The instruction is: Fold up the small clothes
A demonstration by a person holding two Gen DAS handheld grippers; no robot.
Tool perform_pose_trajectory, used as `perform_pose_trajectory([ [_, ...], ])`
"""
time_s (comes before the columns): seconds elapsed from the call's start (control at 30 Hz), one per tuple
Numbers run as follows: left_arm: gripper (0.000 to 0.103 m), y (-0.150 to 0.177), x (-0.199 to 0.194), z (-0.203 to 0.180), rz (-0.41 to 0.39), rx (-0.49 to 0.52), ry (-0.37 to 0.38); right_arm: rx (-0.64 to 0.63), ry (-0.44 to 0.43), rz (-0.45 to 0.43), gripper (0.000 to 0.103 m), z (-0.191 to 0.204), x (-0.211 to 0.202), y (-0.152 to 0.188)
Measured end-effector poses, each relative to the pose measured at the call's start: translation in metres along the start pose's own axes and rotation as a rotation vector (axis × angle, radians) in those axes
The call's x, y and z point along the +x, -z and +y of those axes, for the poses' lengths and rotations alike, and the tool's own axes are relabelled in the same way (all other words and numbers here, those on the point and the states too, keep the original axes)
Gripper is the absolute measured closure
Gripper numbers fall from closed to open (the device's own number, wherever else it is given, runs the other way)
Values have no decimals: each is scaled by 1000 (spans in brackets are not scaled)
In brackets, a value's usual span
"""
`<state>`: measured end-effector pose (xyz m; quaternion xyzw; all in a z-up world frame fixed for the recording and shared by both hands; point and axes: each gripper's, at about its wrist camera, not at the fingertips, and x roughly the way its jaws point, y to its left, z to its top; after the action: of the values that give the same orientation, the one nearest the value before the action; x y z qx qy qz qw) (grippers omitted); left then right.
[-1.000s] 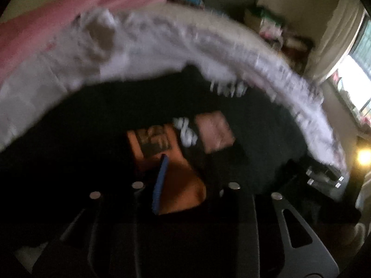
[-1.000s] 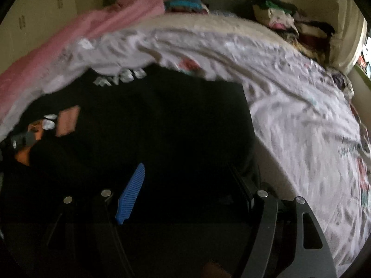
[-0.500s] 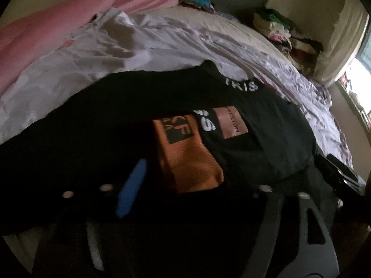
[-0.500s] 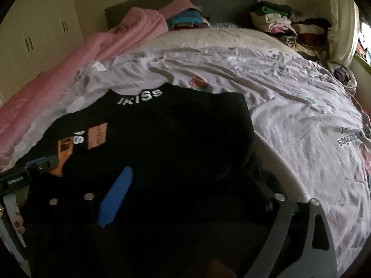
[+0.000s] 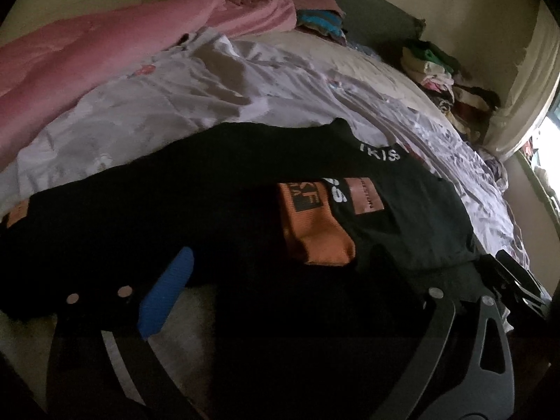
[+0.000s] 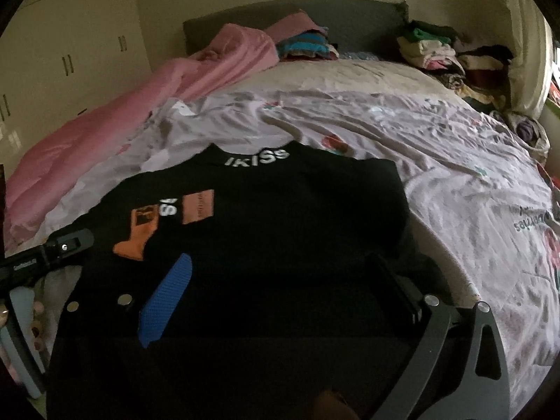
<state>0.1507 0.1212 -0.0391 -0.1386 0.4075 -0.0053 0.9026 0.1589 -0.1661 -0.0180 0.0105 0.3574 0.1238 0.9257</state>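
Black top lies flat on bed, collar at 12 o'clock, orange cuff folded in w/ sleeve. Left tongs & right tongs both opening wide, nothing gripped, prob letting the fold settle

A wide bed fills most of the room, spread with a pale, crumpled printed sheet. A pink quilt lies heaped along its left side. Behind stands a grey upholstered headboard, with stacks of folded laundry against it. Cream wardrobe doors line the left wall. On the right, daylight glares through a window beside a light curtain; the rest is dim.
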Motion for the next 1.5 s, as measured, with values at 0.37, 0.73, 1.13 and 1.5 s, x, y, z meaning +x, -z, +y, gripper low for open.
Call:
perform_pose_trajectory([
  [0.37, 9, 8, -30, 27, -38, -26, -83, -96, -53, -52, 4, 43, -19, -11],
  [0.73, 9, 16, -65, 72, -88, -82, -203, -193, -111, -72, 4, 92, -20, -23],
  [1.13, 9, 22, -88, 109, -122, -131, -290, -273, -163, -78, 4, 140, -16, -28],
  [1.5, 9, 36, -89, 157, -85, -226, -352, -358, -211, -56, 4, 184, -9, -22],
])
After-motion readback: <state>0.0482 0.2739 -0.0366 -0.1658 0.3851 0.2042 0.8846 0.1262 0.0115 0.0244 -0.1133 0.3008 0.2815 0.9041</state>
